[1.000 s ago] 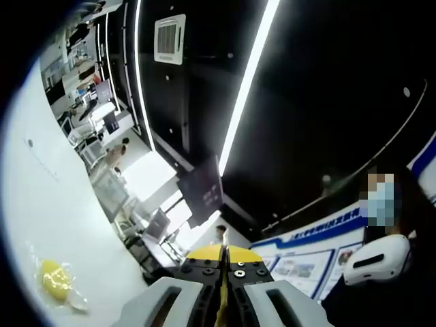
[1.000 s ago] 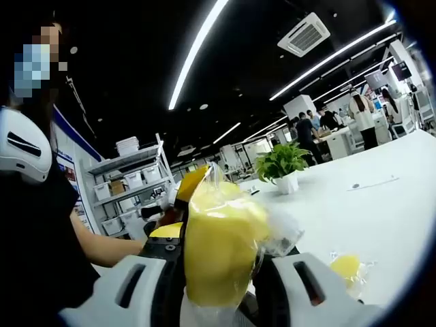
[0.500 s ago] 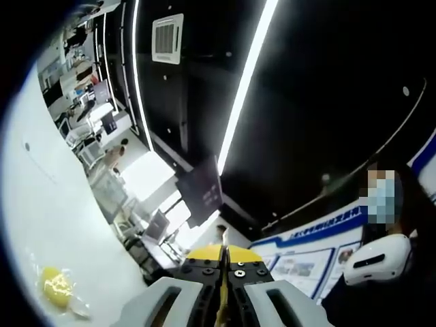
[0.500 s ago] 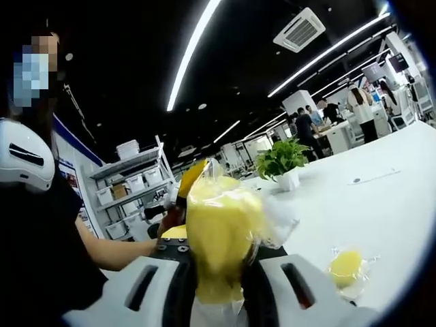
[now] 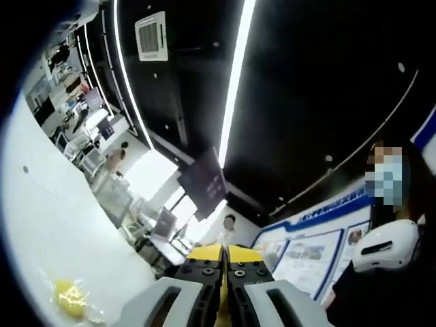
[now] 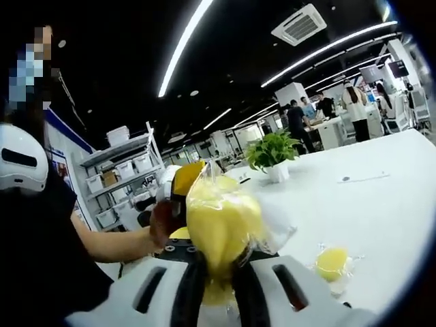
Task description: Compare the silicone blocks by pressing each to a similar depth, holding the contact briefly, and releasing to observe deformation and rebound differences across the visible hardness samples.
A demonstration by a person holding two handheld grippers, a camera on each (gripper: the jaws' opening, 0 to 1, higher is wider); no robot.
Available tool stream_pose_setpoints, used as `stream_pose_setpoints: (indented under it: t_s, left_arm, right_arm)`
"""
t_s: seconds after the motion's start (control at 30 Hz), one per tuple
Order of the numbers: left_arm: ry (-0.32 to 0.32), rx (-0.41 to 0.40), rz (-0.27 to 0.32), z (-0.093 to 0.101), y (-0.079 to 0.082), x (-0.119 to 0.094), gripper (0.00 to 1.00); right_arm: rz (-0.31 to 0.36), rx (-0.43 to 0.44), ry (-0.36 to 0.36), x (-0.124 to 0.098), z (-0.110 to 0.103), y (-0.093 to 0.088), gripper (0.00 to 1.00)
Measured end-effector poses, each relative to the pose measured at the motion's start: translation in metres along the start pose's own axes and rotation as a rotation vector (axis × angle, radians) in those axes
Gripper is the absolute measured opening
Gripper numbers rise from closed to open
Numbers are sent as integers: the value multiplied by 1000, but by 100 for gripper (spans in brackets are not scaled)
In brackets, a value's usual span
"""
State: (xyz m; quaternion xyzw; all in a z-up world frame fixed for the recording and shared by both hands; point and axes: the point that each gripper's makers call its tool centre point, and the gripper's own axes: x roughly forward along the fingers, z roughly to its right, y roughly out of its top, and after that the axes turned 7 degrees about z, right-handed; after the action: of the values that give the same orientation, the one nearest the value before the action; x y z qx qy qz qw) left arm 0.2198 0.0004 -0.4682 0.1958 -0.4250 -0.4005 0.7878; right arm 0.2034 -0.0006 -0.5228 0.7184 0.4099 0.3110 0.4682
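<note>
Left claw [image 5: 223, 300]: white slotted jaws, yellow and black body with screws. Right claw [image 6: 216, 289]: same white jaws. Person wears black short sleeves.

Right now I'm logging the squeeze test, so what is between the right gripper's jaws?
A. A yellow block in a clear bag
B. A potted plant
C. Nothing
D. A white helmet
A: in the right gripper view, the right gripper pinches the bagged yellow block.

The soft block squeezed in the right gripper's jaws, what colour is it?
Yellow, wrapped in clear plastic: the bagged silicone block in the right gripper. Shows best in the right gripper view.
</note>
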Motion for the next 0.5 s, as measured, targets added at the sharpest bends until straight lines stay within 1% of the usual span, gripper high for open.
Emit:
stream_pose_setpoints:
  t_s: [0.13,0.2,0.3,0.4,0.47,0.5]
  left_arm:
    - [11,14,-5,2,0,-4,0]
    - [17,18,-6,4,0,-7,0]
    - [25,33,-6,7,1,-10,0]
    - [34,43,-9,10,1,-10,0]
    - [43,44,-10,9,0,-11,0]
    - [57,50,-10,8,0,-13,0]
  right_arm:
    - [-23,-5,-1,1,-3,-2,6]
    - [-47,-52,-12,1,-5,-4,5]
    - [-66,-56,-12,2,-10,-4,5]
    - [-76,-53,-14,2,-10,-5,5]
    - [-83,-77,-20,2,-8,-6,5]
    - [-91,-76,-22,3,-8,-7,5]
